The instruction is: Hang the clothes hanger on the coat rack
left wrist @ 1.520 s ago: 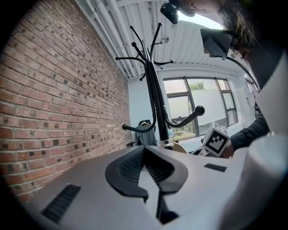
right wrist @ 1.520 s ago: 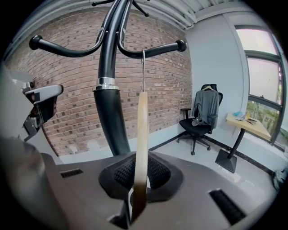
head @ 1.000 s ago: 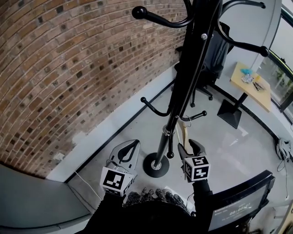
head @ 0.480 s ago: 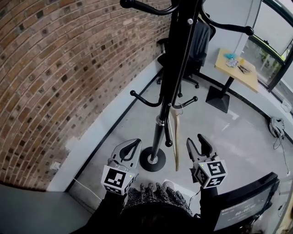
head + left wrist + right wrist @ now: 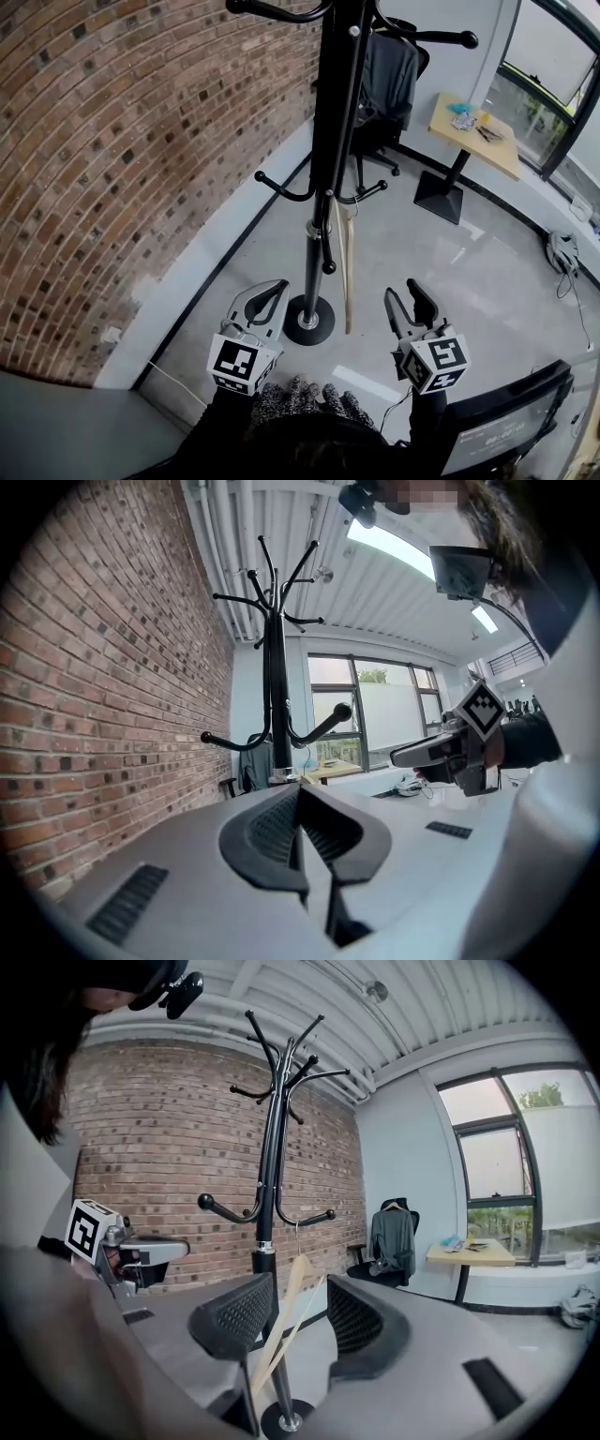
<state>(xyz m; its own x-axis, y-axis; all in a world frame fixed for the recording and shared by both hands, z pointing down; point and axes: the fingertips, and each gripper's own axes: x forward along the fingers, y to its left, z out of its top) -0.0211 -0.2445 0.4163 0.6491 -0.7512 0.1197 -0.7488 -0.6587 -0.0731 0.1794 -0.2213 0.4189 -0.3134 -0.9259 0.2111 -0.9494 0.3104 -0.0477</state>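
The black coat rack stands on its round base by the brick wall. A light wooden hanger hangs by its wire hook from a lower right peg, free of both grippers. My right gripper is open and empty, a little right of the hanger and nearer me. In the right gripper view the hanger shows beyond the open right gripper, in front of the rack. My left gripper is shut and empty, left of the base; in its own view the left gripper points at the rack.
A brick wall runs along the left. An office chair with a dark garment and a small wooden table stand behind the rack. A monitor sits at the lower right, and cables lie on the floor.
My right gripper has let go of the hanger, opened and drawn back toward me. The hanger now hangs on the lower peg. The left gripper has barely moved.
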